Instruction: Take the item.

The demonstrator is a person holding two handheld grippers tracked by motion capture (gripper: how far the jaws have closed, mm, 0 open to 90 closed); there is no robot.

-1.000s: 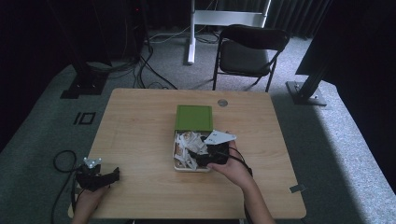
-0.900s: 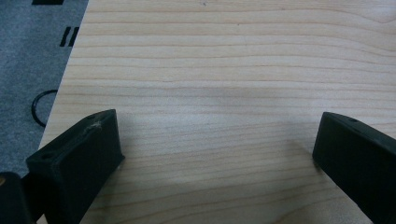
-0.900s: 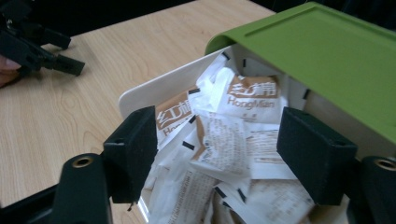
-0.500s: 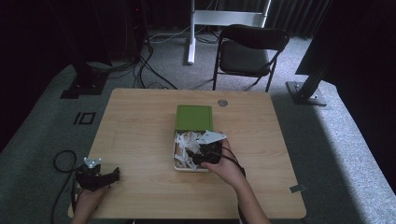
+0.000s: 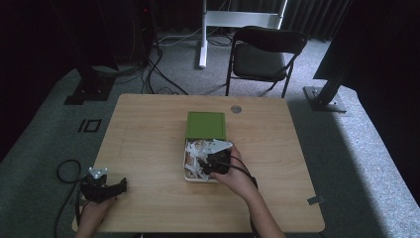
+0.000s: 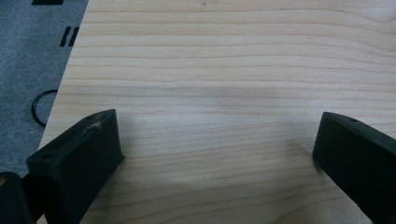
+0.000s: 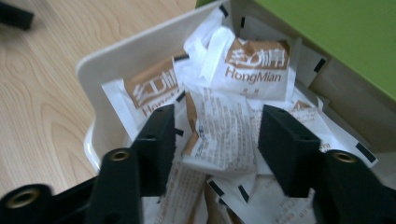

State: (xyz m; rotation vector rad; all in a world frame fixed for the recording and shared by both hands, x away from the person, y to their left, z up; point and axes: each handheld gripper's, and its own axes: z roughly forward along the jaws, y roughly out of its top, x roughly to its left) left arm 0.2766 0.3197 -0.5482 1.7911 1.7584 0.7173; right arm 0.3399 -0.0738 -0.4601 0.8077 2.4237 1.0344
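Observation:
A white box with a green lid hinged back sits mid-table, full of white and brown "HongMian" sachets. My right gripper reaches into the box from the near right. Its jaws stand open on either side of one crumpled sachet in the right gripper view, apart from it. My left gripper rests at the table's near left corner. In the left gripper view its jaws are wide open over bare wood.
The wooden table has a small round grommet near its far edge. A black folding chair stands behind it, and cables and stand bases lie on the grey carpet. A cable loop trails off the table's left side.
My right gripper has pushed forward and left, deeper into the box among the sachets. The left gripper has stayed where it was.

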